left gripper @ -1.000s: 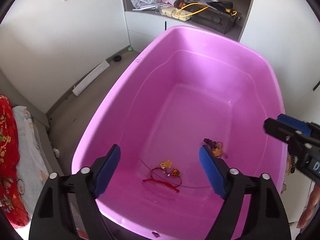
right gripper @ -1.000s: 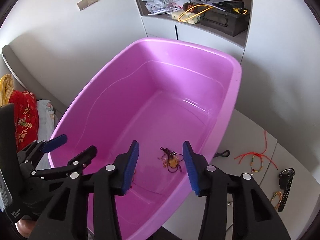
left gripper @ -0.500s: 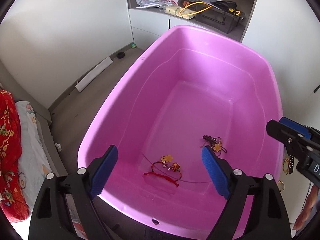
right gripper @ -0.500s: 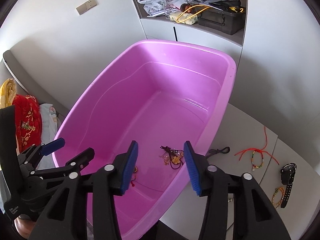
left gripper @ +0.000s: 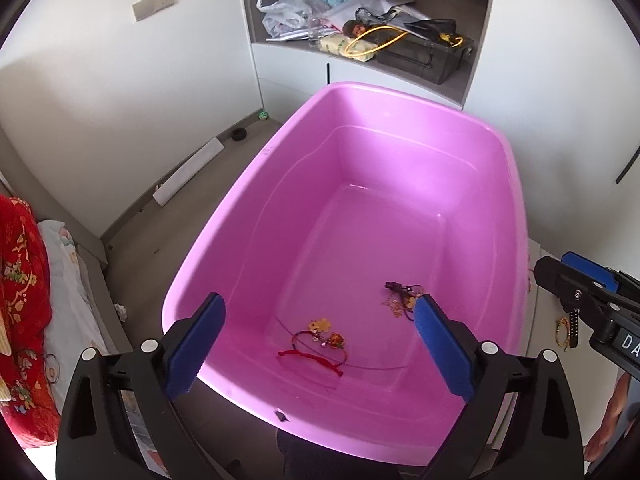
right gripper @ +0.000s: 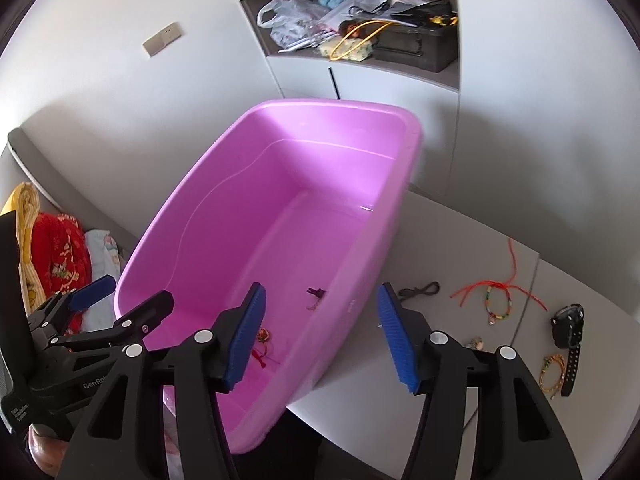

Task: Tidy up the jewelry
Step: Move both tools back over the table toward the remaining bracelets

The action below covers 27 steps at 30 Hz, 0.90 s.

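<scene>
A pink plastic tub (left gripper: 248, 184) holds a red cord bracelet with gold charms (left gripper: 320, 340) and a dark tangle of jewelry (left gripper: 402, 298) on its floor. My left gripper (left gripper: 318, 354) is open and empty above the tub's near end. My right gripper (right gripper: 322, 338) is open and empty over the tub's right rim (right gripper: 376, 272). On the grey table (right gripper: 440, 240) right of the tub lie a red cord with a beaded bracelet (right gripper: 498, 300), a black cord (right gripper: 418, 290), a black watch (right gripper: 568, 332) and a woven bracelet (right gripper: 554, 372).
A white cabinet with a cluttered open shelf (left gripper: 368, 40) stands behind the tub. Red and white bedding (left gripper: 24, 300) lies at the left. The right gripper also shows at the right edge of the left wrist view (left gripper: 592, 304).
Both grippers have pulled back and up from the tub. The right gripper has swung right, over the tub's rim, and opened wider. The jewelry in the tub has not moved.
</scene>
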Each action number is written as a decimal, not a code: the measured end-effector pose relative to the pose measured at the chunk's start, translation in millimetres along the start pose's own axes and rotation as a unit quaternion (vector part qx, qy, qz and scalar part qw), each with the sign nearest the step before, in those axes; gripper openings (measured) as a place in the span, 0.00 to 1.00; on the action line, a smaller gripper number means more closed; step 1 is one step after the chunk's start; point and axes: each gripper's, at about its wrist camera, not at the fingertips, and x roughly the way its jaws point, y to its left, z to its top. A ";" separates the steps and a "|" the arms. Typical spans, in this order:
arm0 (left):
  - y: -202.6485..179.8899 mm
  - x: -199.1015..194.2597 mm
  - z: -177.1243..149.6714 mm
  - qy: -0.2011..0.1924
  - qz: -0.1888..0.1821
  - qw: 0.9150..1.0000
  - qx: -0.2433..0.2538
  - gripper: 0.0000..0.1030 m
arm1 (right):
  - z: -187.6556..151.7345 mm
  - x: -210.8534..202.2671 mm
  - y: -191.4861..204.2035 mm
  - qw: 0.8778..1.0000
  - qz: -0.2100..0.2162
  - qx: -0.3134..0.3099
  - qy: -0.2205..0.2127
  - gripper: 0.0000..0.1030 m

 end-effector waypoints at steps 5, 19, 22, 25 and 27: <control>-17.7 -9.4 -3.3 -0.007 -0.007 1.000 0.013 0.92 | -13.7 -20.0 -18.0 1.000 -0.013 0.013 -0.017 0.58; -76.9 -38.9 -19.0 -0.034 -0.036 0.997 0.065 0.92 | -70.0 -70.5 -78.5 0.995 -0.055 0.064 -0.055 0.63; -91.7 -46.3 -24.6 -0.042 -0.045 0.995 0.075 0.93 | -83.8 -81.3 -90.7 0.993 -0.065 0.080 -0.066 0.64; -106.5 -52.4 -29.8 -0.047 -0.056 0.994 0.087 0.93 | -96.7 -91.2 -103.0 0.990 -0.076 0.093 -0.075 0.64; -117.5 -56.1 -33.6 -0.050 -0.062 0.992 0.098 0.93 | -102.5 -95.9 -111.0 0.989 -0.081 0.101 -0.077 0.64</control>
